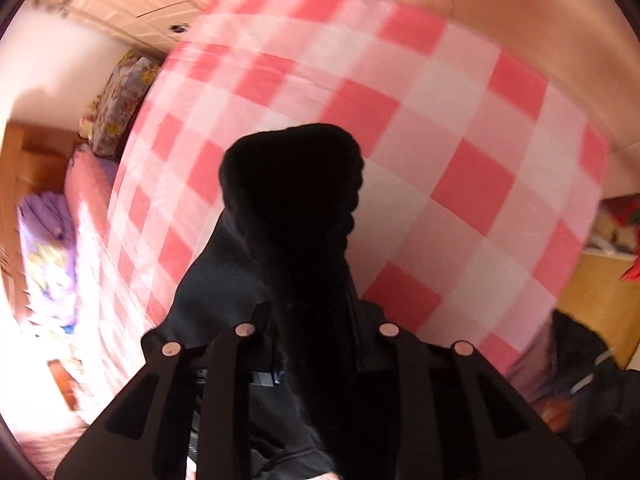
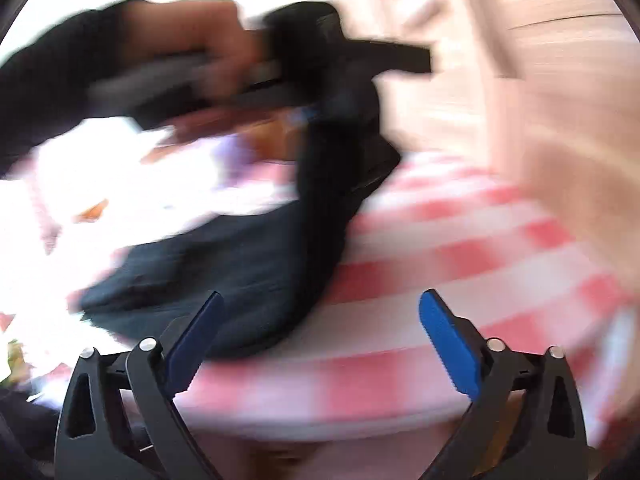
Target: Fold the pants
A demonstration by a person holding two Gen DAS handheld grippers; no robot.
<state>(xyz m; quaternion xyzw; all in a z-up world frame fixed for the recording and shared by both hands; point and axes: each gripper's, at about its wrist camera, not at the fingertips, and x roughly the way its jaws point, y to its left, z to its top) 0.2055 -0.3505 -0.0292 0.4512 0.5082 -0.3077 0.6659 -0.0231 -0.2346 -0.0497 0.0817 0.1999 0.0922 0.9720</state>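
Observation:
The black pants (image 1: 296, 208) are bunched between the fingers of my left gripper (image 1: 316, 320), which is shut on them and holds them up over the bed; the cloth hides the fingertips. In the right wrist view the pants (image 2: 248, 272) hang from the left gripper (image 2: 328, 64) and drape down onto the pink and white checked bedsheet (image 2: 460, 264). My right gripper (image 2: 320, 344) is open and empty, with blue pads (image 2: 448, 340), just above the sheet beside the lower part of the pants. This view is motion-blurred.
The checked bedsheet (image 1: 420, 120) covers the bed. A floral pillow (image 1: 116, 108) and purple bedding (image 1: 48, 248) lie at its left side. A wooden wall (image 1: 520, 0) runs behind. A yellow cabinet (image 1: 592, 300) stands at the right.

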